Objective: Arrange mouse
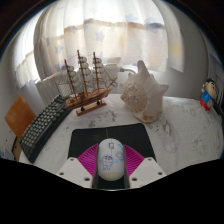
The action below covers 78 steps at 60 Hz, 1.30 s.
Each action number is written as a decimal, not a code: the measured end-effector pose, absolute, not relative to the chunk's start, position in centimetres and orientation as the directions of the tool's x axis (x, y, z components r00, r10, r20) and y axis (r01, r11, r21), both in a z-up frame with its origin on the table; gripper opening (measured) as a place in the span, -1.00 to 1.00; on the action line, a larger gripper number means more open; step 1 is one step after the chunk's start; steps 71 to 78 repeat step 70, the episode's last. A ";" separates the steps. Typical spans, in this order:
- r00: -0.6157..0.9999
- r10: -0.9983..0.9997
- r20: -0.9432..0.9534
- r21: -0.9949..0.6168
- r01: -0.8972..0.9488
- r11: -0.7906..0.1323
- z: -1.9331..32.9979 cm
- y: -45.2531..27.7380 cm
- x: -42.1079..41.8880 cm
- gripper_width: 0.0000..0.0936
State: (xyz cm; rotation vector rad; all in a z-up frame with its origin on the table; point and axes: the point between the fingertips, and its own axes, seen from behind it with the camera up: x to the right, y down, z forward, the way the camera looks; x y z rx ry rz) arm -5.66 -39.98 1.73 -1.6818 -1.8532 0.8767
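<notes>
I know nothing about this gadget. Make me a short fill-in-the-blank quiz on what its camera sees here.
1. The white mouse sits between the two ____ of the gripper.
2. Left of the black mat lies a ____.
3. Behind the mat stands a model ____.
4. Right of that model sits a large ____.

Missing words: fingers; keyboard; ship; shell.

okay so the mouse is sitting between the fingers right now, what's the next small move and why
Probably close the fingers onto the mouse. It lies between them on the black mouse pad, and they look open around it rather than pressing, so it likely isn't held yet. Once gripped, it could be lifted and placed clear of the keyboard and model ship.
</notes>
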 end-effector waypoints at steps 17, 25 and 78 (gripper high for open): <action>-0.091 0.995 0.039 -0.695 0.713 0.092 -1.0 -40.0 -4.9 0.85; -0.027 0.998 0.057 -0.673 0.738 0.058 3.0 -37.9 -1.7 0.82; 0.072 0.991 0.117 -0.640 0.768 0.020 12.9 -32.5 13.6 0.83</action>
